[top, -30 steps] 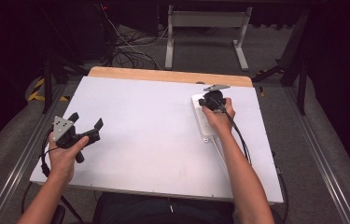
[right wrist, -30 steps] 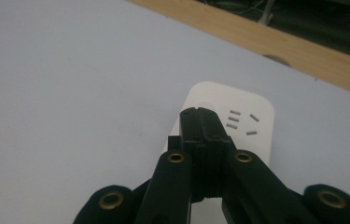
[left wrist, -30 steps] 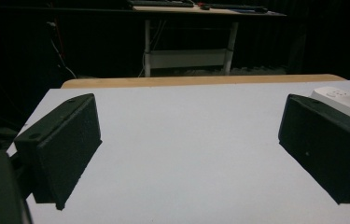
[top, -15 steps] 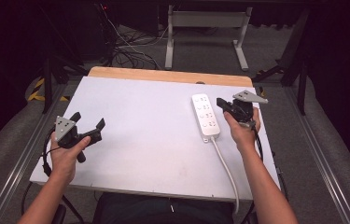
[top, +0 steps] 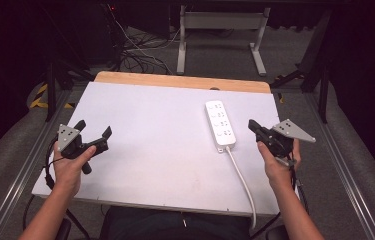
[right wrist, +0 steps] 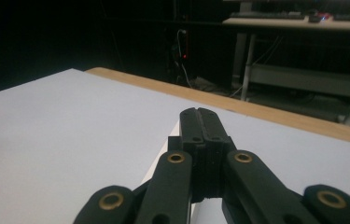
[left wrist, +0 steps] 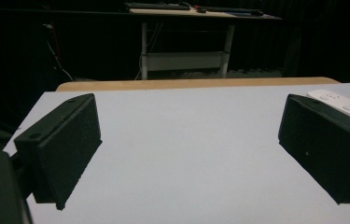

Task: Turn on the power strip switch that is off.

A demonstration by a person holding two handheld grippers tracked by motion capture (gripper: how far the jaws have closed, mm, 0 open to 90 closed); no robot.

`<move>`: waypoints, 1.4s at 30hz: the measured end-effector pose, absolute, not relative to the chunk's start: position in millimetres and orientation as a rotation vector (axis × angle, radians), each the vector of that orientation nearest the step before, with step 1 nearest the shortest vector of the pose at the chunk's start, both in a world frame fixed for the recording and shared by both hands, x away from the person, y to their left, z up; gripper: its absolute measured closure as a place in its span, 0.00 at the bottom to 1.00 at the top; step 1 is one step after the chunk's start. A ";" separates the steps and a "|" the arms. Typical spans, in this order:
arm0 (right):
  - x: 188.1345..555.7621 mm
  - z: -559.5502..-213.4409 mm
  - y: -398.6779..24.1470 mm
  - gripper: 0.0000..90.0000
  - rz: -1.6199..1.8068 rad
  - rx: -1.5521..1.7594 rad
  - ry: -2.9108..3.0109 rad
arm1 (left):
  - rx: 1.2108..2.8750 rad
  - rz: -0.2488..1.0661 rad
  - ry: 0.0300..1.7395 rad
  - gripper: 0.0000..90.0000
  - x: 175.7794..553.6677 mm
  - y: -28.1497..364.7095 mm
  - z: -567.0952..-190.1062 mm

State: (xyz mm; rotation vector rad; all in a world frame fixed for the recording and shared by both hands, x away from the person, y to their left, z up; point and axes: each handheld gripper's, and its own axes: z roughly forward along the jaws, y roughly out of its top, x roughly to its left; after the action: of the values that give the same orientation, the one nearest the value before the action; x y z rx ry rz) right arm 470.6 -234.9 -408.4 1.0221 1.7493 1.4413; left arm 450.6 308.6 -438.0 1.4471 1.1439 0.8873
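A person holds a tool in each hand over the white table [top: 165, 165]. The left gripper [top: 94, 136] has its jaws spread wide with nothing between them, so it looks ready to grab. The right gripper [top: 251, 126] has its jaws pressed together and holds nothing. The white power strip [top: 220, 125] lies flat just beside the right gripper's tip, not touching it. Its cord [top: 242, 182] runs back past that hand. The strip is far from the left gripper.
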 end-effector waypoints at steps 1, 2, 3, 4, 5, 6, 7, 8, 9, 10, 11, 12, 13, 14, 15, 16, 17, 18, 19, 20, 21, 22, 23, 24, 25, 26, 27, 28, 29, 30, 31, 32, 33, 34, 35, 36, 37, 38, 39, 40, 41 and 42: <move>465.7 -411.5 -236.8 1.00 1.447 1.009 1.720 | 1.448 0.888 1.143 0.07 450.8 308.1 -437.9; 464.7 -412.7 -237.3 1.00 1.446 0.996 1.715 | 1.450 0.888 1.140 0.07 450.7 307.7 -437.8; 464.7 -413.5 -237.4 1.00 1.453 0.995 1.712 | 1.450 0.889 1.137 0.07 450.4 307.4 -437.7; 464.7 -413.5 -237.4 1.00 1.453 0.995 1.712 | 1.451 0.889 1.138 0.07 450.1 307.4 -437.7; 465.7 -414.5 -237.3 0.97 1.459 0.991 1.692 | 1.448 0.888 1.139 0.07 449.8 307.7 -437.8; 466.7 -415.3 -237.2 0.91 1.466 0.990 1.672 | 1.445 0.889 1.139 0.07 449.8 308.3 -437.8; 466.7 -415.3 -237.2 0.91 1.466 0.990 1.672 | 1.443 0.887 1.141 0.07 449.6 308.9 -437.8; 468.8 -418.0 -238.4 0.73 1.480 0.990 1.640 | 1.439 0.887 1.143 0.07 449.7 309.6 -437.8; 470.2 -419.3 -238.9 0.59 1.486 1.007 1.621 | 1.437 0.885 1.147 0.07 449.8 310.2 -437.8; 471.6 -420.0 -239.7 0.49 1.486 1.033 1.609 | 1.436 0.886 1.149 0.07 450.0 310.5 -437.8; 472.8 -420.5 -240.8 0.40 1.499 1.051 1.592 | 1.436 0.886 1.148 0.07 450.0 310.3 -437.7; 472.8 -420.5 -240.8 0.40 1.499 1.051 1.592 | 1.436 0.886 1.148 0.07 450.0 310.3 -437.7; 476.2 -421.0 -242.5 0.18 1.512 1.106 1.568 | 1.435 0.887 1.145 0.07 450.2 309.8 -437.8; 476.2 -421.0 -242.5 0.18 1.512 1.106 1.568 | 1.439 0.886 1.143 0.07 450.1 309.4 -437.8; 477.8 -422.2 -243.9 0.06 1.502 1.126 1.559 | 1.441 0.887 1.142 0.07 450.2 309.1 -437.7; 477.9 -422.3 -244.2 0.04 1.500 1.126 1.556 | 1.441 0.887 1.142 0.07 450.2 308.7 -437.6; 477.9 -422.3 -244.2 0.04 1.500 1.126 1.556 | 1.443 0.887 1.141 0.07 450.0 308.5 -437.5; 477.3 -421.9 -244.6 0.04 1.503 1.115 1.556 | 1.441 0.888 1.139 0.07 450.0 308.3 -437.6; 476.7 -421.4 -244.4 0.04 1.503 1.114 1.559 | 1.443 0.885 1.139 0.07 449.7 308.5 -437.5; 476.3 -421.1 -243.9 0.05 1.502 1.108 1.560 | 1.440 0.885 1.140 0.07 449.4 308.6 -437.4; 476.3 -421.1 -243.9 0.05 1.502 1.108 1.560 | 1.437 0.885 1.140 0.07 449.2 308.7 -437.3; 475.5 -420.8 -242.6 0.05 1.504 1.099 1.564 | 1.441 0.888 1.140 0.07 448.9 309.2 -437.3; 475.5 -420.8 -242.6 0.05 1.504 1.099 1.564 | 1.442 0.887 1.140 0.07 448.6 309.4 -437.3; 475.0 -420.4 -241.9 0.05 1.500 1.099 1.564 | 1.439 0.886 1.140 0.07 448.4 309.5 -437.2; 474.5 -420.1 -241.4 0.05 1.499 1.090 1.563 | 1.439 0.887 1.138 0.07 448.1 309.6 -436.9; 473.7 -419.4 -240.8 0.05 1.498 1.083 1.561 | 1.441 0.888 1.136 0.07 447.8 309.5 -436.7; 473.1 -419.1 -240.6 0.06 1.498 1.084 1.558 | 1.442 0.888 1.136 0.07 447.4 309.2 -436.5; 472.8 -418.8 -240.9 0.06 1.500 1.081 1.555 | 1.442 0.888 1.134 0.07 447.1 309.0 -436.5; 472.5 -418.7 -241.0 0.06 1.502 1.080 1.554 | 1.442 0.890 1.134 0.07 447.0 308.8 -436.3; 472.4 -418.6 -241.3 0.06 1.500 1.078 1.554 | 1.443 0.891 1.133 0.07 446.9 308.5 -436.2; 472.4 -418.6 -241.3 0.06 1.500 1.078 1.554 | 1.443 0.892 1.133 0.07 446.8 308.4 -436.2; 472.3 -418.6 -241.4 0.06 1.500 1.079 1.554 | 1.443 0.892 1.133 0.07 446.8 308.3 -436.2; 472.4 -418.7 -241.5 0.05 1.502 1.080 1.553 | 1.443 0.893 1.133 0.07 446.7 308.4 -436.3; 472.4 -418.7 -241.5 0.05 1.502 1.080 1.553 | 1.444 0.892 1.134 0.07 446.7 308.6 -436.3; 472.5 -418.9 -241.1 0.05 1.495 1.077 1.557 | 1.443 0.892 1.135 0.07 446.7 309.1 -436.3; 472.6 -419.0 -240.8 0.05 1.497 1.077 1.559 | 1.443 0.892 1.135 0.07 446.7 309.1 -436.3; 472.8 -419.1 -240.4 0.05 1.497 1.077 1.559 | 1.441 0.892 1.136 0.07 446.9 309.2 -436.4; 472.9 -419.2 -240.1 0.05 1.495 1.075 1.561 | 1.438 0.892 1.136 0.07 447.0 309.2 -436.5; 472.9 -419.3 -239.9 0.05 1.495 1.074 1.563 | 1.438 0.892 1.136 0.07 447.0 309.2 -436.5; 473.0 -419.3 -239.8 0.05 1.496 1.073 1.563 | 1.438 0.892 1.136 0.07 447.0 309.2 -436.5; 473.0 -419.4 -239.7 0.05 1.495 1.073 1.563 | 1.438 0.892 1.136 0.07 447.0 309.2 -436.5; 473.0 -419.4 -239.7 0.05 1.495 1.073 1.563 | 1.438 0.893 1.135 0.07 447.0 309.2 -436.5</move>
State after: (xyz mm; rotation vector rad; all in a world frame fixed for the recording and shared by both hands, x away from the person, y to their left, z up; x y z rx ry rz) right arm 473.0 -239.7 -419.4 1.0731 1.5626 1.4948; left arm 447.0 309.2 -436.5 1.4379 1.1354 0.8929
